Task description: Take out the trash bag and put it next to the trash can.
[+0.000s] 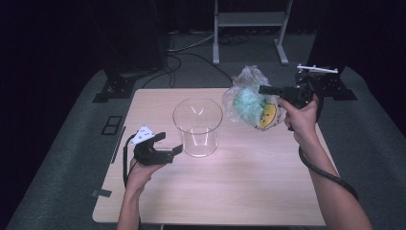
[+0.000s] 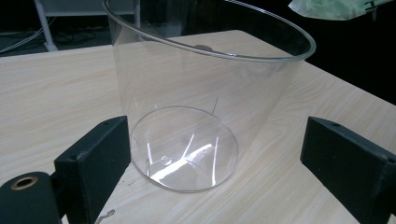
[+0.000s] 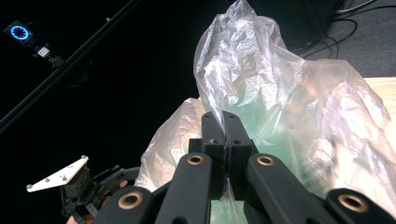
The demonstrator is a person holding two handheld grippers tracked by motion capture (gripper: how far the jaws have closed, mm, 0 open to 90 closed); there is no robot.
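High view: the right gripper [image 1: 265, 89] is pinching the plastic bag [image 1: 249, 100] between closed jaws, above the table's [image 1: 215, 191] far right; the left gripper [image 1: 172, 143], jaws wide, is bracketing the glass container [image 1: 197, 127].

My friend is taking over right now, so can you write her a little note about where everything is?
Right gripper: shut on the clear plastic bag, which hangs above the table's far right part.
Left gripper: open, its jaws on either side of the glass jar's base, not pressing.
Glass jar: upright mid-table, nothing inside.
Done: bag lifted.
Left, probably: bring the bag over the jar and lower it in while the left gripper steadies the jar.
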